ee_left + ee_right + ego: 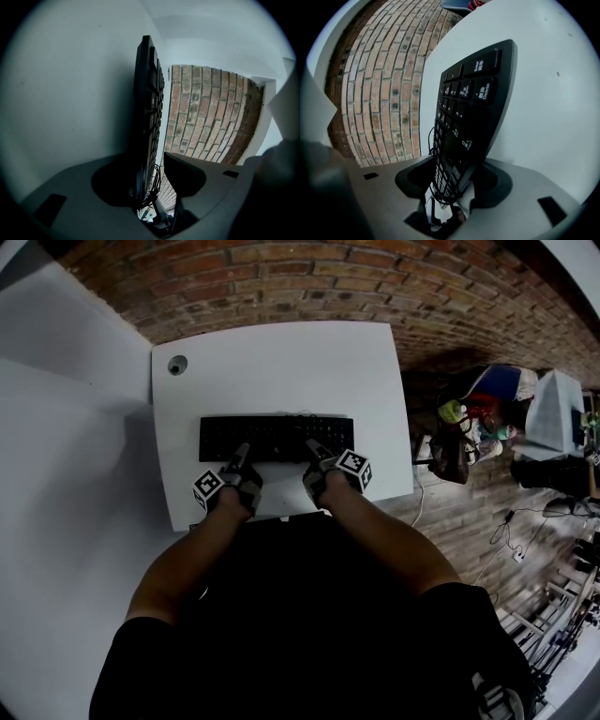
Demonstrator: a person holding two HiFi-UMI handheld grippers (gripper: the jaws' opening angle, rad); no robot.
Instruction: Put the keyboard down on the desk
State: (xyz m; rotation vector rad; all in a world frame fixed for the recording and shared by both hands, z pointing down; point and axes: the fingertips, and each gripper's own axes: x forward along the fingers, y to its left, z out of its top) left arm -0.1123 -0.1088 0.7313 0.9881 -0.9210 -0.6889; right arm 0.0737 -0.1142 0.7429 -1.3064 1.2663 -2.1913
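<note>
So the white rectangular worktop (281, 362) sits under the whole flat black computer keyboard (277, 435), which looks already down on it, or near enough. I can't tell if the keyboard's near edge is fully seated. Its long axis runs left to right across the person, keys facing up.

Both tools come in at the keyboard's near long edge, pointing across its short axis, so my guess is a straight pull back toward the person frees them.

The left hand-held gripper (240, 460) is on the keyboard's left half. Its jaws are apart with the edge between them, and one pad (185, 176) stands clear with a gap showing.

The right hand-held gripper (315, 457) is just right of the keyboard's middle, clamped on the edge from both faces. Neither is nearer; both are right at that edge. I reckon letting go on the right is what's left.
</note>
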